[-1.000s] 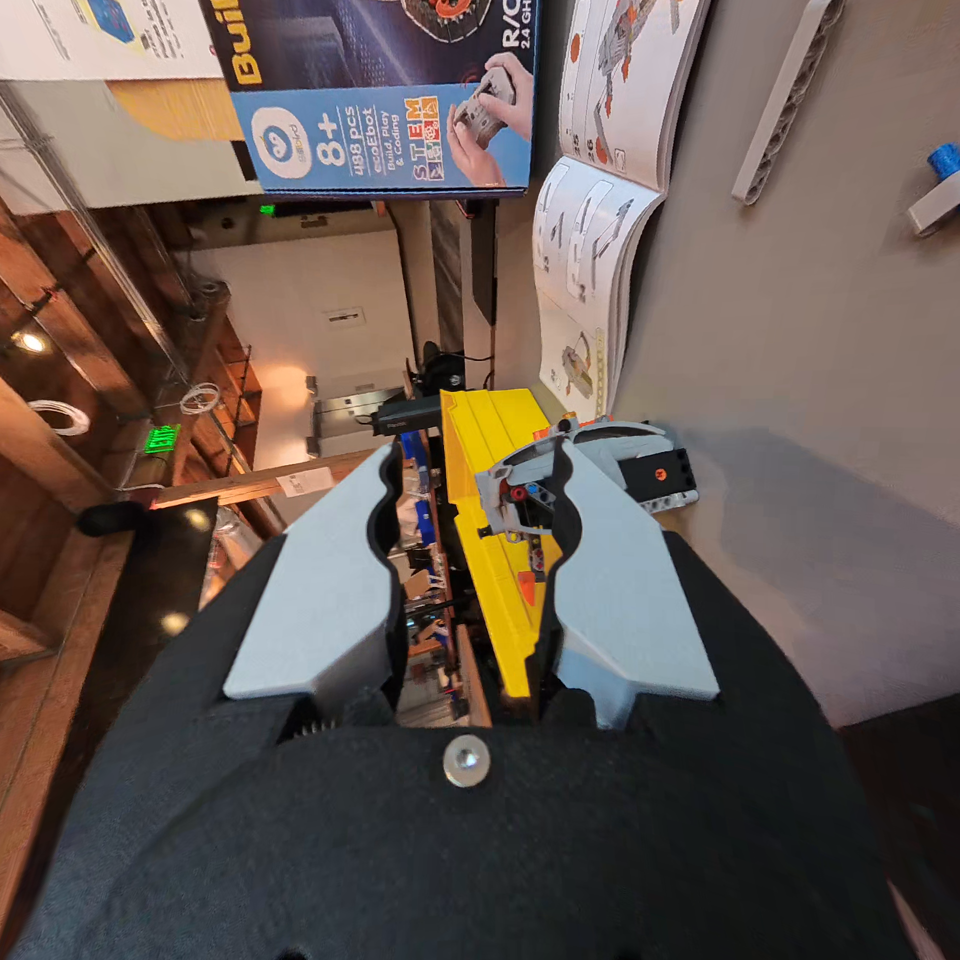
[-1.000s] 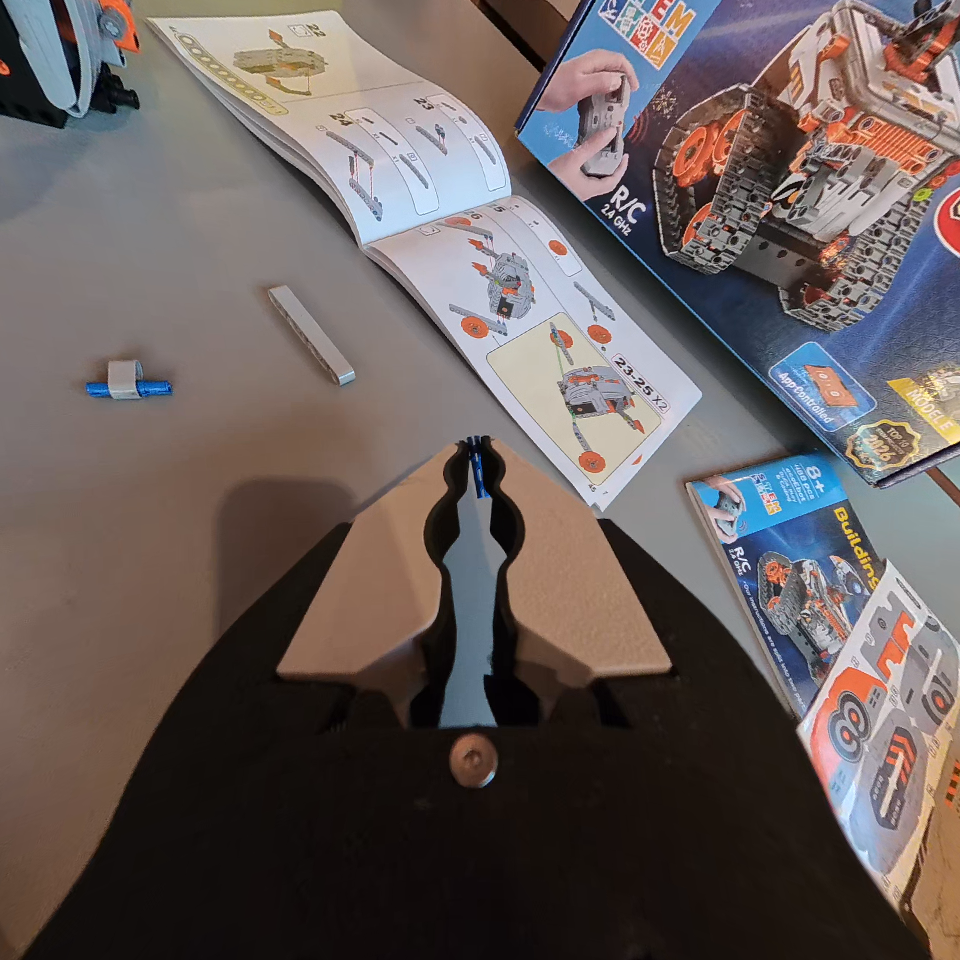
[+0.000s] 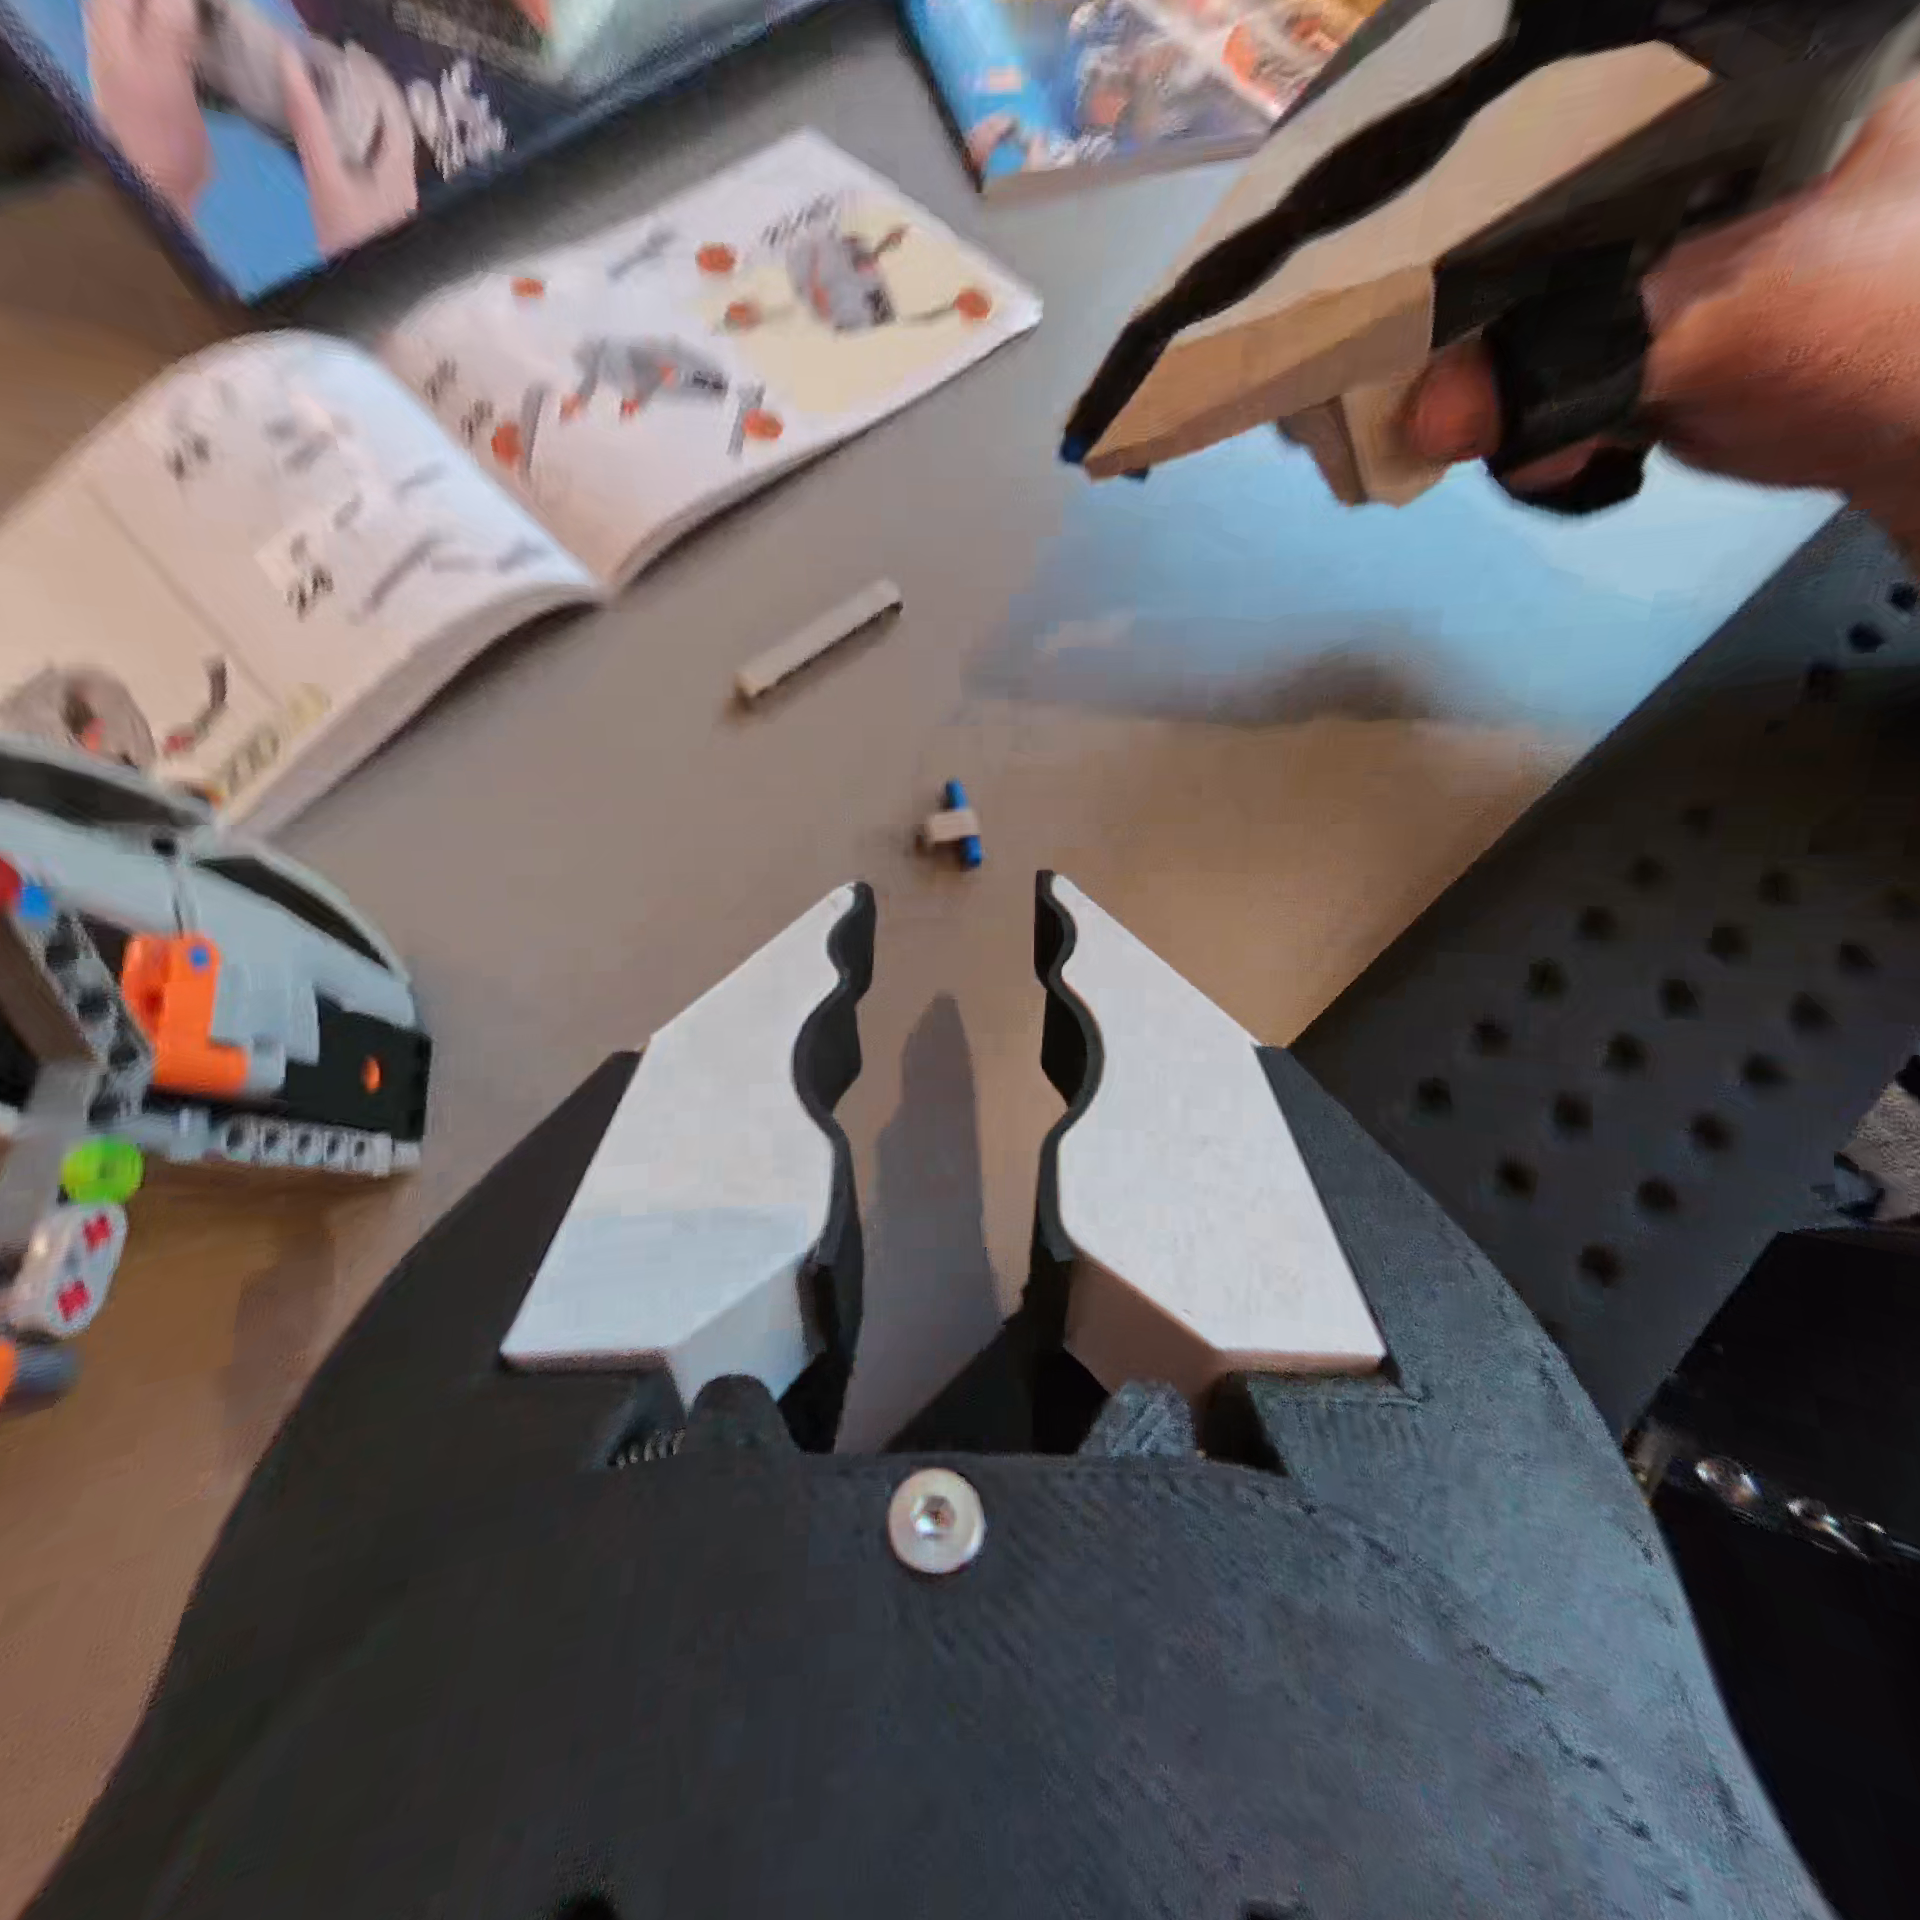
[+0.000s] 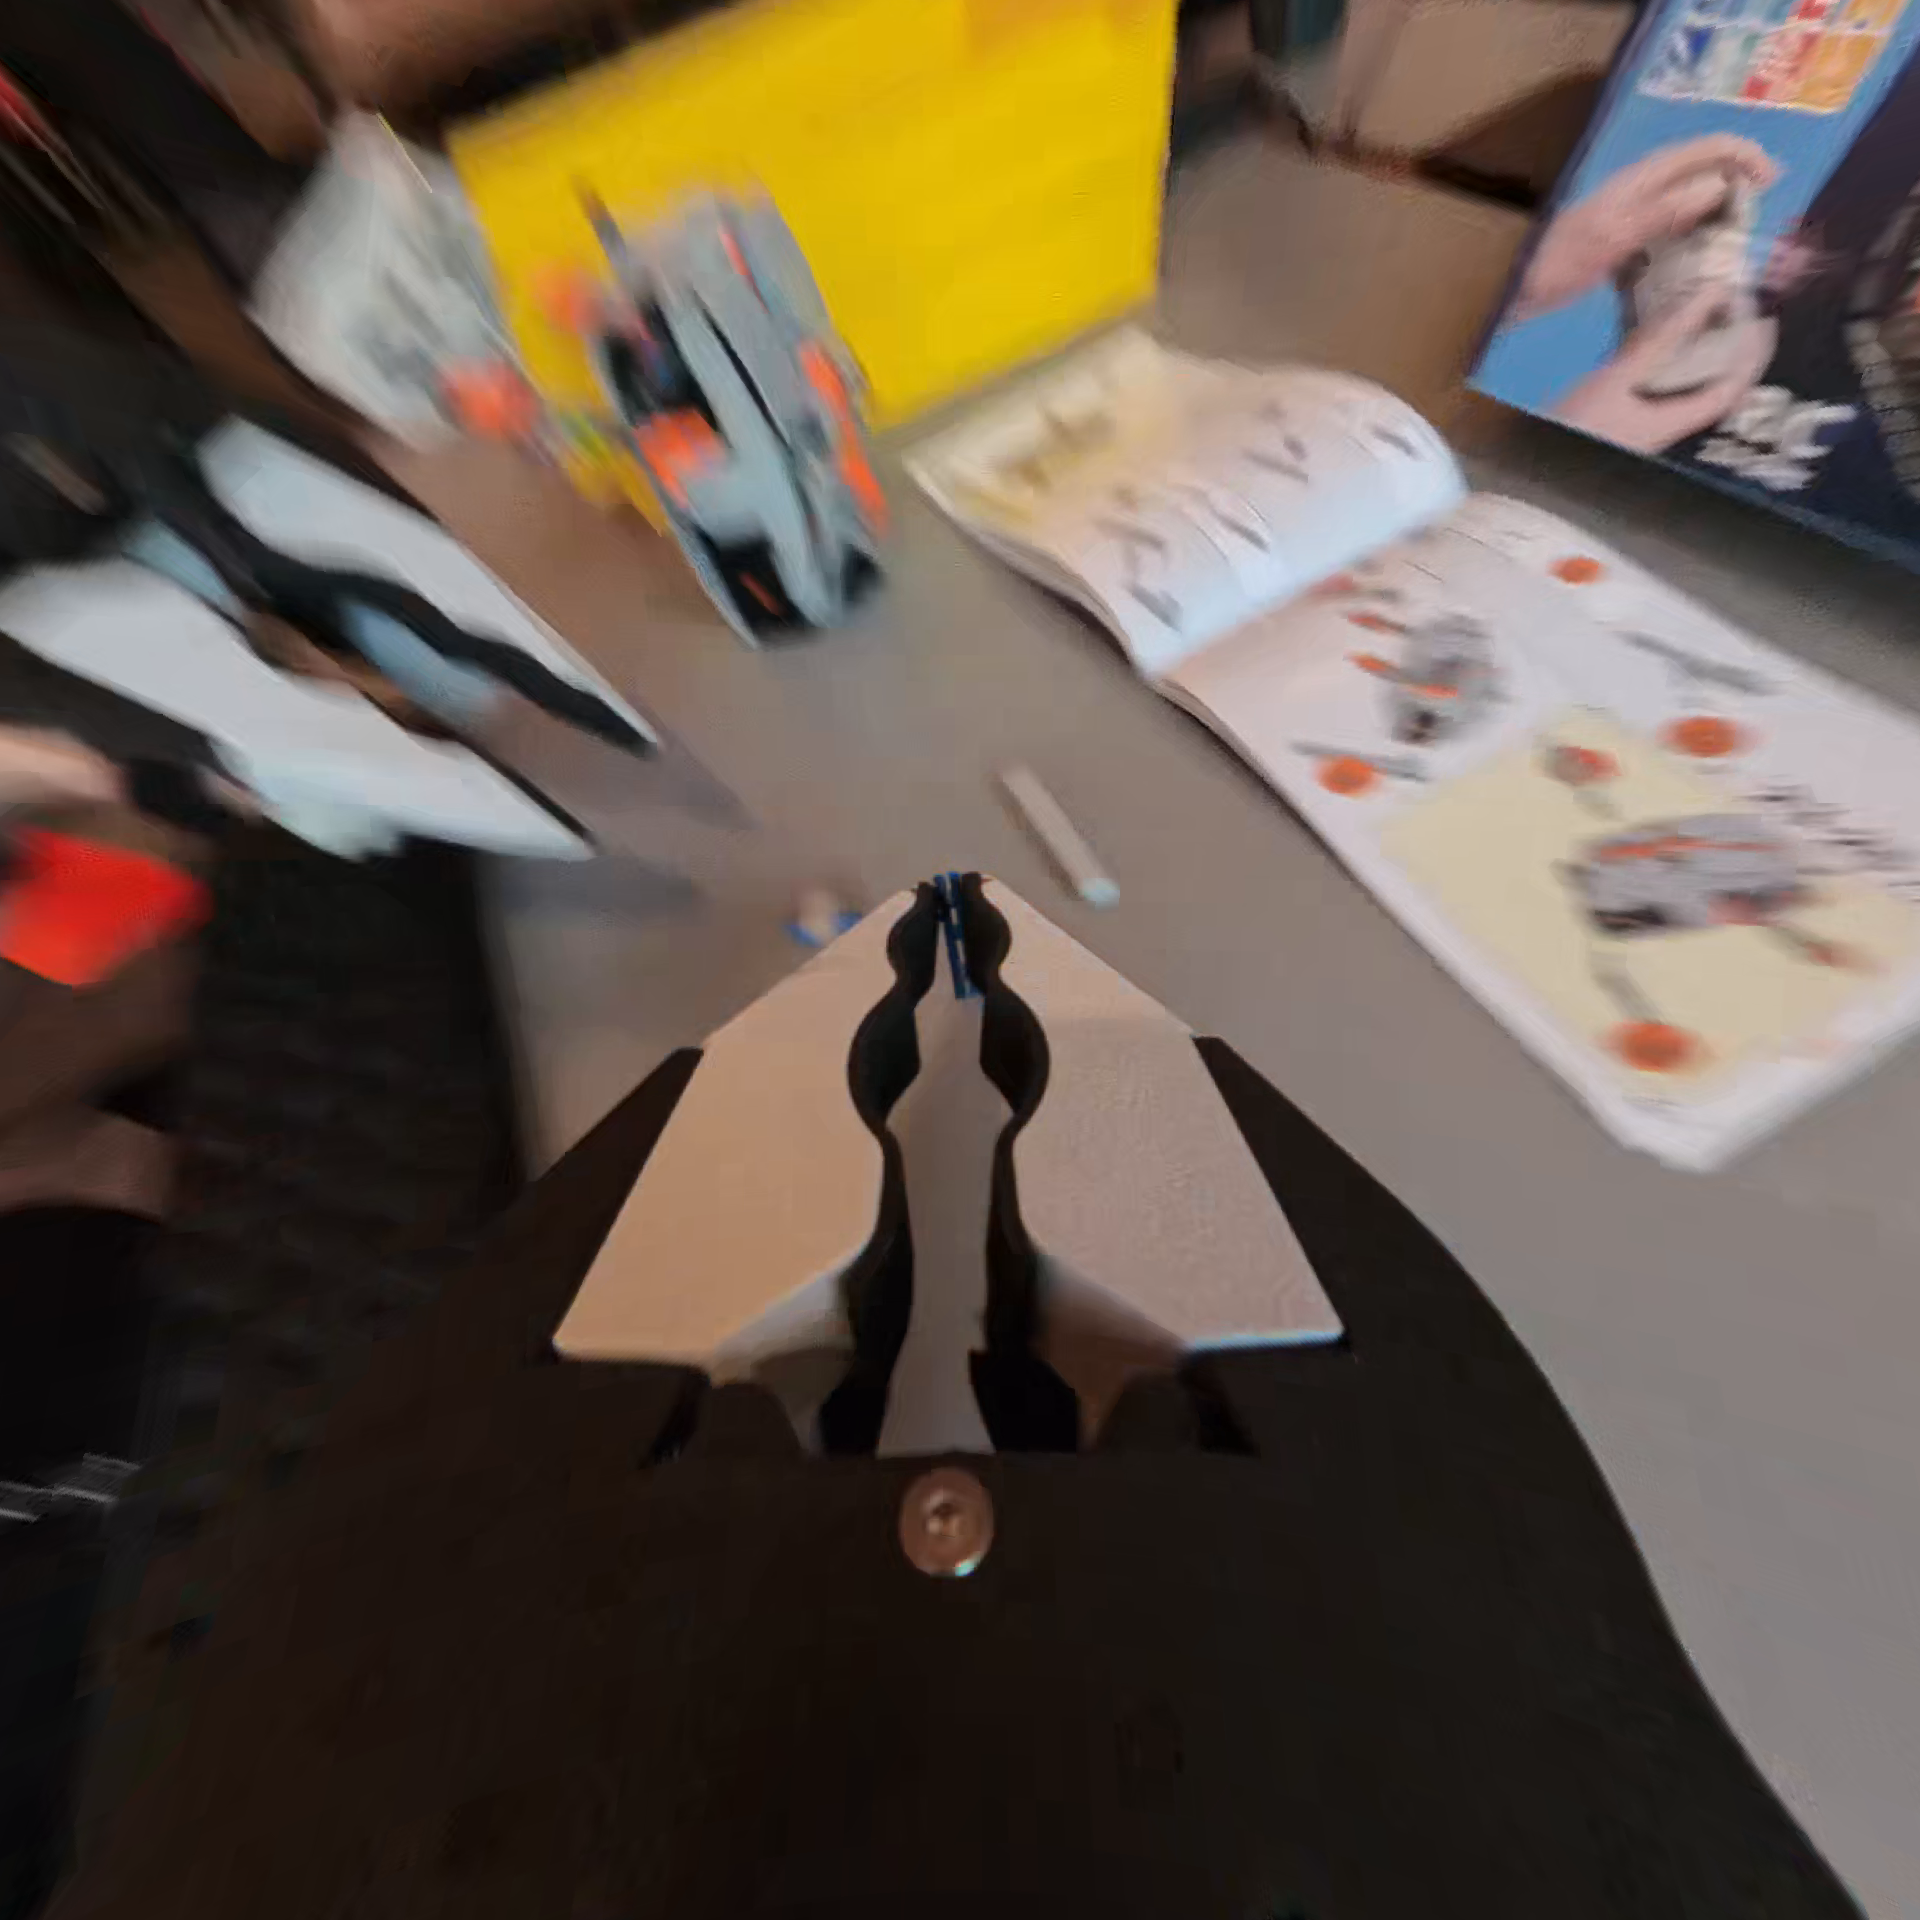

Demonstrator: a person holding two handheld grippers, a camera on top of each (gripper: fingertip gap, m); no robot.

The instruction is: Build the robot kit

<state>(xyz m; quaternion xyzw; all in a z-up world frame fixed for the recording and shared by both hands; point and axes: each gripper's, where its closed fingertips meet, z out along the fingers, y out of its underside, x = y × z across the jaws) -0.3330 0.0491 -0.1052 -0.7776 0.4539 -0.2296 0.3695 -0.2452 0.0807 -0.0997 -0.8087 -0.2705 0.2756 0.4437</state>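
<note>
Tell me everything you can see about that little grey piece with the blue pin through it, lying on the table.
The small grey connector with a blue pin looks like plastic: a short pale grey block with a blue pin through it, sticking out on both sides. It lies flat on the grey table, loose and apart from the long grey beam. It sits just ahead of the open left gripper, which does not touch it. In the right wrist view it is blurred and partly hidden.

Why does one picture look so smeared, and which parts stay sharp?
Right wrist view: motion blur smears the yellow bin, model and booklet; only the right gripper and its blue pin stay crisp. Left wrist view: milder blur, left gripper sharp, its shadow on the table.
</note>
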